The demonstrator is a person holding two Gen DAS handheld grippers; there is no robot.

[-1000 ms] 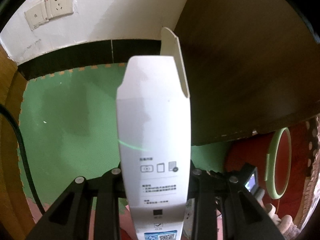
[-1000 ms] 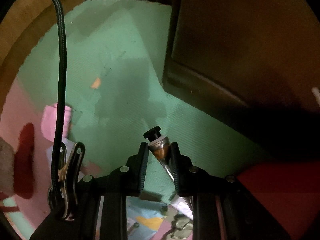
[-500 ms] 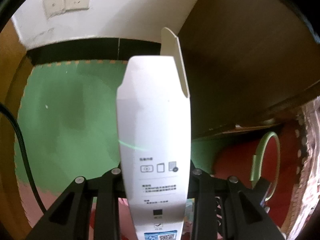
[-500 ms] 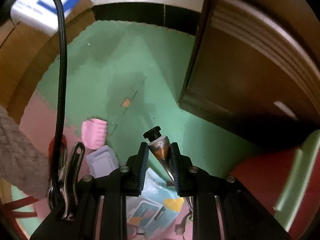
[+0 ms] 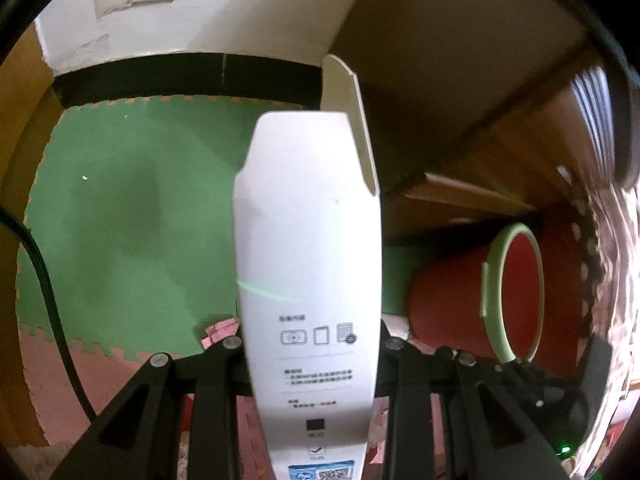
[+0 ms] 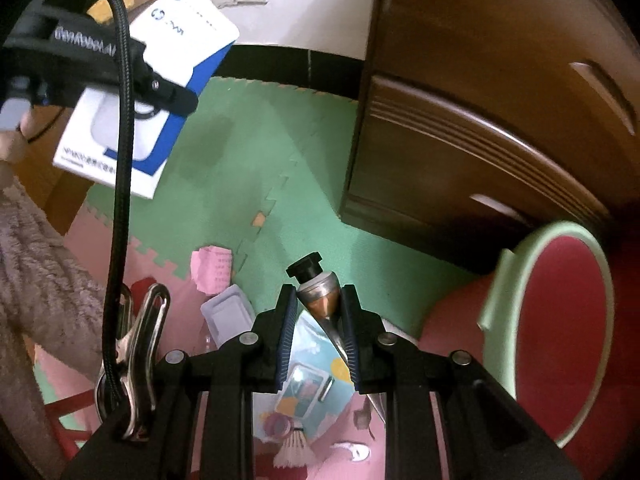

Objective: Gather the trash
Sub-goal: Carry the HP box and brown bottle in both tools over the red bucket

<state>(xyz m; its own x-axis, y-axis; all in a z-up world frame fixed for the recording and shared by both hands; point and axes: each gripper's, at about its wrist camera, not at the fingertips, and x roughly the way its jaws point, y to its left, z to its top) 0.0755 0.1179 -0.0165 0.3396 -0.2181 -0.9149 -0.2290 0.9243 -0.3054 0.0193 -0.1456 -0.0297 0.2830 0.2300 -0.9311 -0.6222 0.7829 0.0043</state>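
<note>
My left gripper (image 5: 310, 344) is shut on a white cardboard box (image 5: 308, 248) with an open flap at its far end; the box stands up between the fingers over the green mat. In the right wrist view the same box (image 6: 120, 136) shows white and blue at the upper left, held by the left gripper (image 6: 160, 88). My right gripper (image 6: 318, 300) is shut on a squeezed metal tube (image 6: 316, 292) with a black cap. A red bin with a pale green rim (image 6: 556, 320) stands at the right, also seen as the red bin (image 5: 512, 292) in the left wrist view.
Dark wooden furniture (image 6: 500, 120) stands behind the bin. On the green and pink foam mat (image 6: 240, 152) lie a pink wrapper (image 6: 214, 270), a clear plastic tray (image 6: 226, 314), a light blue printed pack (image 6: 308, 388) and a shuttlecock (image 6: 294, 450). A black cable (image 6: 120, 200) hangs at the left.
Both grippers have risen, so more of the floor litter shows below the right one. The left gripper with the box has moved towards the bin, which now shows more fully at the right.
</note>
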